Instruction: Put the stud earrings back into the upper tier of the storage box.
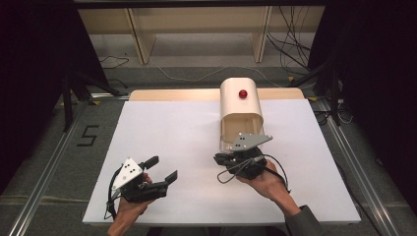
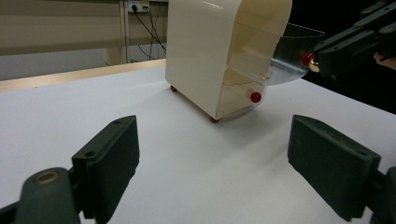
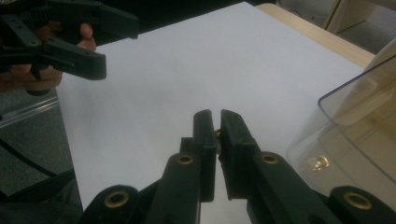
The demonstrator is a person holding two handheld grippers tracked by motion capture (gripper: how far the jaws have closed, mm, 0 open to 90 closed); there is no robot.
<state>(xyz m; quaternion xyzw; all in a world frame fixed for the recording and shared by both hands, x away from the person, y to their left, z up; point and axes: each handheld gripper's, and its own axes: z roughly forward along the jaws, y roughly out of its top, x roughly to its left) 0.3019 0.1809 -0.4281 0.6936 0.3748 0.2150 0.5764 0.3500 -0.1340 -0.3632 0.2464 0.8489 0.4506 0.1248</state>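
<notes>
A cream rounded cabinet [image 1: 240, 101] stands at the table's far middle, with a red knob [image 1: 243, 93] on its top. Its clear curved door [image 2: 292, 56] is swung out from the front. My right gripper [image 1: 220, 157] sits just in front of the cabinet and is shut on the door's small red and brass knob [image 2: 308, 59]. Along its own jaws, my right gripper [image 3: 218, 126] shows a bit of brass pinched between them, with the clear door [image 3: 355, 126] at the right. My left gripper [image 1: 161, 168] rests open near the front left, its jaws [image 2: 215, 140] wide apart over bare table.
The white table top [image 1: 177, 132] has a wooden strip along its far edge. Inside the cabinet a second red knob [image 2: 256, 97] sits low on a clear panel. Shelving and cables lie on the floor beyond. My left gripper [image 3: 119, 46] appears far off in the right gripper view.
</notes>
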